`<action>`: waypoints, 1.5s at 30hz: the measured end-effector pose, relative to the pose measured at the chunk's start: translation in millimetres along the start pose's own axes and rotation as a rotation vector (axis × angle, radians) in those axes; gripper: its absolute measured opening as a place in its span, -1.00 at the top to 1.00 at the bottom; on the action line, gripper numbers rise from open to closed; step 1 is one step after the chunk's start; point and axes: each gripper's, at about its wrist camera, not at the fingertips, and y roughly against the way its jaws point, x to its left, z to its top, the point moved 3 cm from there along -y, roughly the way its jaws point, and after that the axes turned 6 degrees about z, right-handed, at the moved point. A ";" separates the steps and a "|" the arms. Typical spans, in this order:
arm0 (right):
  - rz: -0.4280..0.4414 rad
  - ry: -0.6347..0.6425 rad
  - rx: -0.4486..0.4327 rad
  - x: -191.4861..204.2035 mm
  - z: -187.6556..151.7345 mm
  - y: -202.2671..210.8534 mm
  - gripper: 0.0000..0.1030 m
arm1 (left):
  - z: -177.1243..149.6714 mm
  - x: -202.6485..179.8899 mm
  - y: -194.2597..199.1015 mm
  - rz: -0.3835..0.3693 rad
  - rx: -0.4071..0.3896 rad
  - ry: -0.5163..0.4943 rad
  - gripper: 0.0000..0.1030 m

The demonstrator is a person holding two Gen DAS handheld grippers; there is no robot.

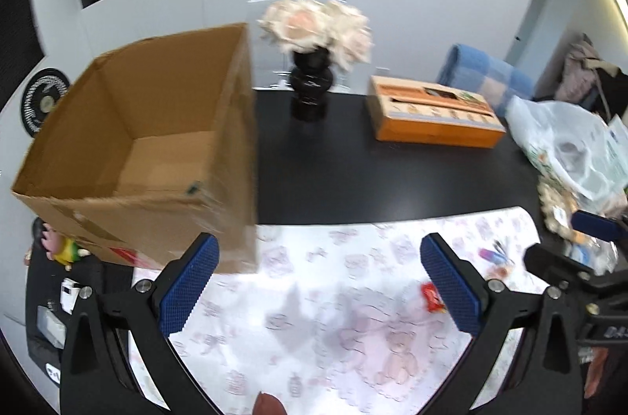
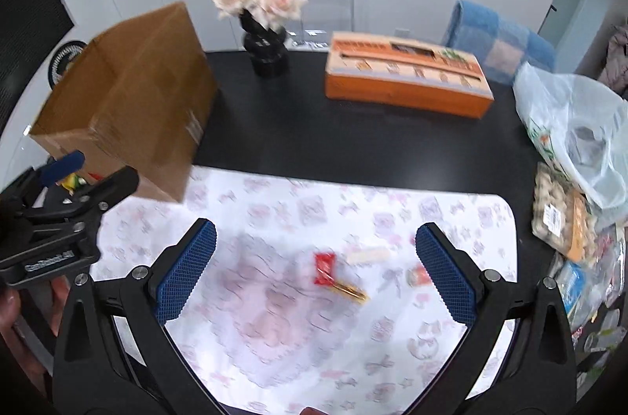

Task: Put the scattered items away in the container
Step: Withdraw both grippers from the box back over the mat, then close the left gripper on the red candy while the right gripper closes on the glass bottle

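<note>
lying between the wide-open, empty right fingers (image 2: 445,273) — a red wrapper (image 2: 324,268) — untouched.

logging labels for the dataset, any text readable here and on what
Nothing can be read in full.
"DA…": white letters, cut off, on the right gripper body in the left wrist view.
White lettering on the left gripper body: blurred.
Print on the long orange cardboard box: blurred.
Barcode sticker on the clear snack bag: too small.
</note>
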 end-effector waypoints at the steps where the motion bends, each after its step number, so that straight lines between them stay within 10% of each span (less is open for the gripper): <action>1: 0.000 -0.008 0.005 -6.5 -3.6 -1.2 -1.00 | -3.4 -7.2 -1.3 0.003 -0.002 -0.010 -0.98; 17: -0.034 -0.119 0.129 -112.8 -44.7 -52.6 -0.99 | -90.2 -105.0 -86.9 -0.033 0.221 -0.077 -0.98; 45: -0.008 -0.041 0.375 -160.1 -76.9 -137.3 -0.99 | -109.1 -150.4 -153.3 -0.047 0.348 -0.012 -0.94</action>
